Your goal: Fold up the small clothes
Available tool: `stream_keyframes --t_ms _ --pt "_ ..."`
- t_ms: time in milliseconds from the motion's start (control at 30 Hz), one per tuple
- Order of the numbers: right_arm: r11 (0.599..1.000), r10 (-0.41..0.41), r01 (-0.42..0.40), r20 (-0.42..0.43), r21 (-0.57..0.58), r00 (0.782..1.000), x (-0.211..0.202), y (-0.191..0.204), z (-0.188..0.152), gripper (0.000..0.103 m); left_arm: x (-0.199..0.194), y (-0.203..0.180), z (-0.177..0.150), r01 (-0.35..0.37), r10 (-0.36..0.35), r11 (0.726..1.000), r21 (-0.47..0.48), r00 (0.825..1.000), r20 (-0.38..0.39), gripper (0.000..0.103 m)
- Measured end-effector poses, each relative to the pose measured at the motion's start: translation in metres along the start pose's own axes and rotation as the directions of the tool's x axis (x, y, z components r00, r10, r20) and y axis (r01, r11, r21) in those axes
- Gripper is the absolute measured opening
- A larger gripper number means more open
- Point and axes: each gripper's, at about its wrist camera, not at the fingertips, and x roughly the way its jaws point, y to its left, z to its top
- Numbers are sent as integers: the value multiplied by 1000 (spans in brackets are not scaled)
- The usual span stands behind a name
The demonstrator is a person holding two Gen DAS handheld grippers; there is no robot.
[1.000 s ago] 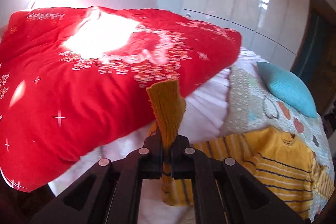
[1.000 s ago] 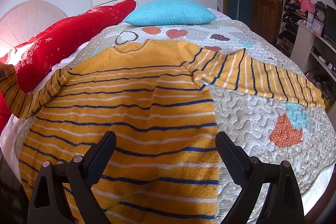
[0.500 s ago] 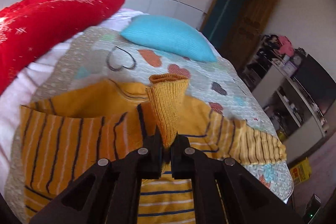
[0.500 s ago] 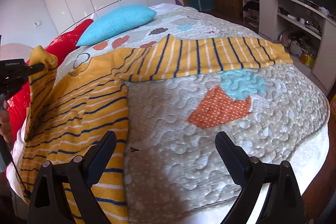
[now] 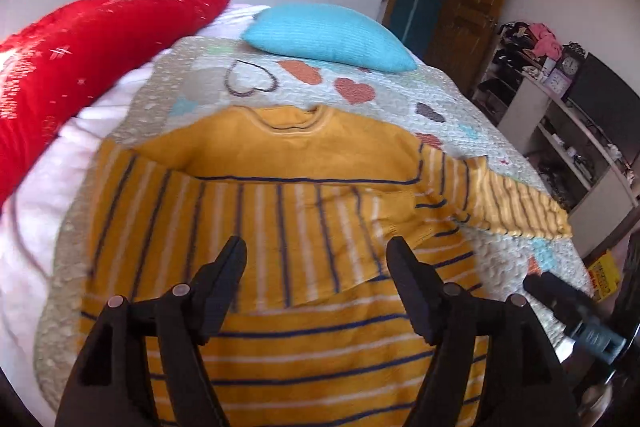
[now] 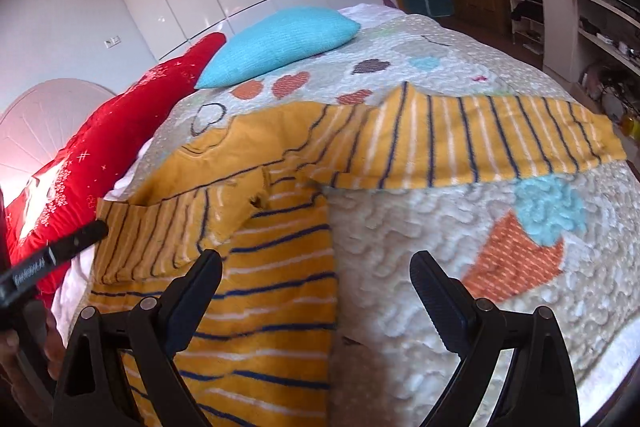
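A yellow sweater with navy and white stripes [image 5: 304, 339] lies flat on the quilted bed. Its left sleeve [image 5: 240, 215] lies folded across the chest. Its right sleeve [image 5: 516, 205] stretches out to the right over the quilt. My left gripper [image 5: 316, 259] is open and empty just above the folded sleeve. My right gripper [image 6: 316, 271] is open and empty, over the sweater's right edge [image 6: 280, 307]; the outstretched sleeve [image 6: 480, 143] lies ahead of it.
A red cushion [image 5: 80, 55] and a blue pillow [image 5: 328, 35] lie at the head of the bed. The quilt [image 6: 460, 227] has heart patches. Shelves with clutter [image 5: 568, 131] stand to the right of the bed. A wooden door [image 5: 464, 3] is behind.
My left gripper carried the left sleeve across the sweater's chest, then opened and let it go. My right gripper swung right toward the other sleeve, staying open.
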Motion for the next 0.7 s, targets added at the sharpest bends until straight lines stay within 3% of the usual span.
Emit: stream_keyframes --t_ms 167,267,333,433,500,567,700 --pt "996 32 -36 -52 -76 998 58 38 34 87 -32 60 -35 -193 194 980 -41 981 22 78" --pt "997 10 -19 -126 -70 992 100 46 43 84 -42 89 -53 -243 245 965 -98 969 17 78" --pt "998 -13 1 -190 -66 982 124 50 43 81 -43 104 -64 -239 243 958 -157 970 6 78" --pt "996 -37 17 -232 -86 972 139 54 39 32 -36 121 -77 -245 240 944 -223 970 -48 78" --pt "993 -42 17 -210 -119 977 133 58 41 13 -27 128 -81 -252 239 939 -235 967 -83 78" --pt "993 -32 11 -186 -116 982 123 53 45 3 -24 133 -83 -265 249 933 -245 964 -93 78" --pt "990 -133 127 -123 -53 983 107 21 59 1 -22 138 -84 -265 250 925 -274 964 -87 78"
